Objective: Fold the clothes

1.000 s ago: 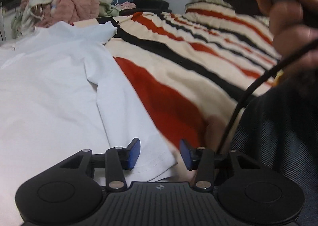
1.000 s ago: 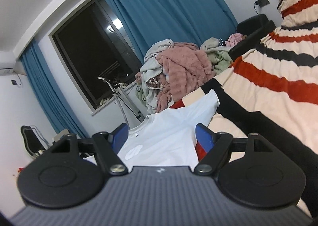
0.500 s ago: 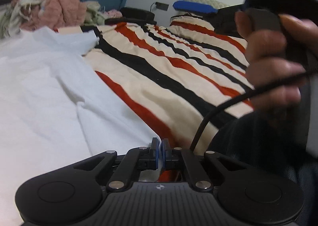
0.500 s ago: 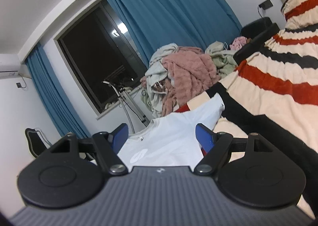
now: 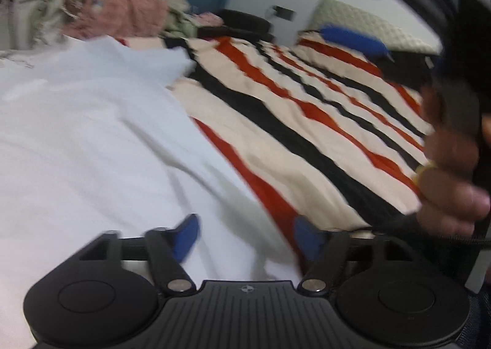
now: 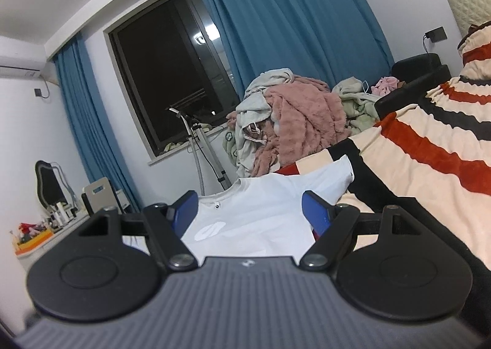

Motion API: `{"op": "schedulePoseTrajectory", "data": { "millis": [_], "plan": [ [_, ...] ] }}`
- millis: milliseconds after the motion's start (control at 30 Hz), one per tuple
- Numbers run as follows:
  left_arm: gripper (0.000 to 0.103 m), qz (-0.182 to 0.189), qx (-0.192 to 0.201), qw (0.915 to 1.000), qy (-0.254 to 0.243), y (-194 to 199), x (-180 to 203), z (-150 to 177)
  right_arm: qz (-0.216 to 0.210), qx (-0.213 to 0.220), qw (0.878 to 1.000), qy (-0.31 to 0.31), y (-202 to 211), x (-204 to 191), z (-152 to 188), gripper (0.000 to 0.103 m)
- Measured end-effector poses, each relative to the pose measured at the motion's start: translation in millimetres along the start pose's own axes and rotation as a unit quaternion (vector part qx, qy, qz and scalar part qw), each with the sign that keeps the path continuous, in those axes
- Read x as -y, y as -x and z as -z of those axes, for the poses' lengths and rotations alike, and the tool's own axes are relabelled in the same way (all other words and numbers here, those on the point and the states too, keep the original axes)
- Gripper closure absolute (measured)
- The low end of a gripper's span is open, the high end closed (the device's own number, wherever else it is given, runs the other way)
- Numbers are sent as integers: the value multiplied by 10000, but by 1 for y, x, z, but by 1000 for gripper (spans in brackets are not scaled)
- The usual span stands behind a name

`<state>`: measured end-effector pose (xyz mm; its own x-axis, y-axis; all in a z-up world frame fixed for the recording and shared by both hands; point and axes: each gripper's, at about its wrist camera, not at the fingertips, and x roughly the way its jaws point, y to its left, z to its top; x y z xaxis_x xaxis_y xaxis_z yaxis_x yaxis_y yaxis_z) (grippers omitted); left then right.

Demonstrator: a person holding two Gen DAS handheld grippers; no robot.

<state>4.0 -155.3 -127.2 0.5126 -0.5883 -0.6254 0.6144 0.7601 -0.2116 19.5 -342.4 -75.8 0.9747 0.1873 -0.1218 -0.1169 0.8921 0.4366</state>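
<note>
Left wrist view: my left tongs [image 5: 245, 237] hang wide open over the shirt [image 5: 92, 140] on the bed [image 5: 307, 122], gripping nothing.

The striped bed is the biggest thing I see, red, black and cream bands running away from me. The white shirt lies spread flat on its left part, its near edge passing under the gap between my blue pads [image 5: 185, 235], which are blurred. In the right wrist view the shirt [image 6: 264, 211] lies with its collar toward the window [image 6: 172, 79]. A heap of clothes [image 6: 294, 122] sits beyond the bed. My right tongs [image 6: 250, 214] are also spread wide, clear of the cloth, holding nothing. The right hand [image 5: 451, 177] shows at the left view's edge.
</note>
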Motion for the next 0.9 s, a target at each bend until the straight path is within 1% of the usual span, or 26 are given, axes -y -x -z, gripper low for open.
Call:
{"op": "schedulePoseTrajectory", "data": {
  "millis": [133,267,400,467,533,600,667,733,800,900],
  "plan": [
    [21,-520,377,9979,-94,31,-24,-12,89,-23,9999,60,-2,-3,1,26],
    [18,-977,748,9924,-37,65,-46,-20,184,-67,9994,286,-6,-10,4,26],
    [4,-1443,1240,9816,144,99,-61,-23,271,-135,9982,523,-11,-19,9,26],
    [2,-1664,1465,9748,251,114,-69,-23,317,-173,9974,616,-13,-23,11,26],
    [0,-1797,1652,9689,399,129,-78,-21,360,-207,9967,695,-15,-26,13,26],
    [0,-1875,1756,9646,600,141,-88,-17,399,-243,9960,762,-18,-30,15,26],
    [0,-1914,1757,9621,827,145,-97,-13,423,-278,9955,801,-21,-33,16,26],
    [0,-2047,1742,9584,959,147,-104,-10,437,-310,9951,830,-23,-34,17,26],
    [0,-2187,1754,9548,985,150,-107,-9,463,-346,9944,883,-25,-37,19,26],
    [0,-2215,1793,9537,965,153,-106,-8,509,-402,9931,975,-28,-39,21,26]
  ]
}}
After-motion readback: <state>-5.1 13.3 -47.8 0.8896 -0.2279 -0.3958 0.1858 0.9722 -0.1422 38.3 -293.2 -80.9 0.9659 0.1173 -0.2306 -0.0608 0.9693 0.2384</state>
